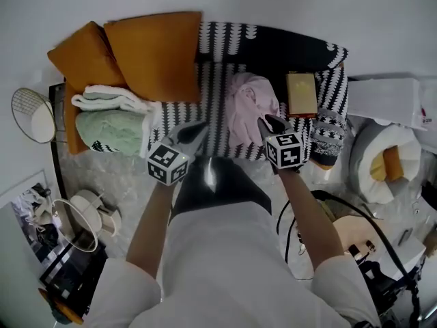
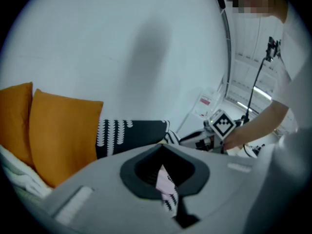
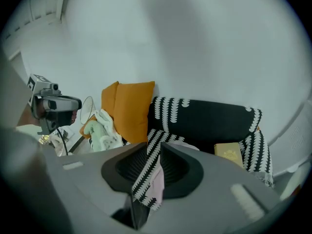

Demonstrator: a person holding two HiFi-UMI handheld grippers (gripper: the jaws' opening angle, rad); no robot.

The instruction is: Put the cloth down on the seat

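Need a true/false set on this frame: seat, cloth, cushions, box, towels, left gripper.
1. A pink cloth lies on the patterned seat. True.
2. The cushions are blue. False: they are orange.
3. A gold box sits on the seat, right of the cloth. True.
4. The folded towels lie at the seat's right end. False: left end, by the cushions.
5. The left gripper has its jaws wide apart. False: their tips meet.

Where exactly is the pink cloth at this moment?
In the head view the pink cloth lies bunched mid-seat on the patterned sofa cover, between the folded towels on the left and the gold box on the right.
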